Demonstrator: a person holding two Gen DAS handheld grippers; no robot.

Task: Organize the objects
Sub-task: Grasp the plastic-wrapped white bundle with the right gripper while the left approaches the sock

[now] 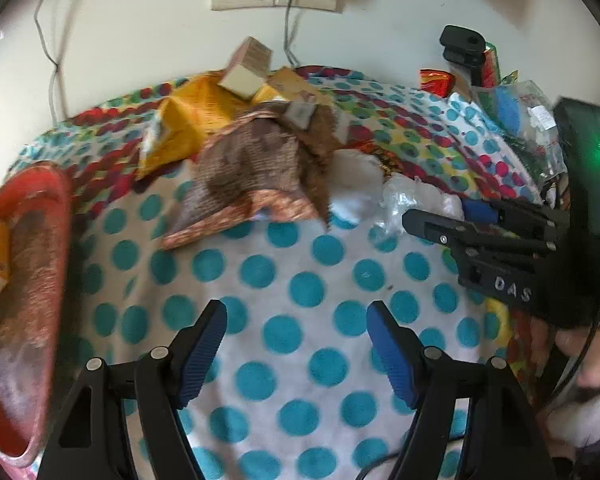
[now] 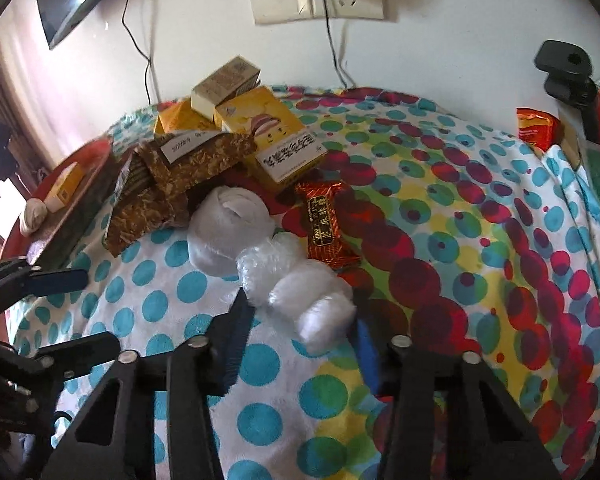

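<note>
Right gripper (image 2: 300,320) sits nearest the lens, its jaws set either side of the near end of a clear plastic-wrapped bundle (image 2: 296,288); whether they have pinched it or merely bracket it I cannot tell. Beneath everything spreads the polka-dot blanket (image 2: 480,240), and at the far left edge stands a red tray (image 1: 24,264) already holding a small yellow box. In the far middle lies the heap: yellow cartons (image 2: 272,140), a brown snack packet (image 2: 172,184), a white soft roll (image 2: 230,226) touching the bundle, and a red-orange candy wrapper (image 2: 326,224) just right of it. Left gripper (image 1: 296,340) hovers over bare blanket, jaws apart and empty. I judge the bundle light, squashy and slick, likely to crinkle and slip; a hold across its middle, where the film bunches, should serve better than the rounded end. The cartons look stiff and easy to take by their flat sides.
</note>
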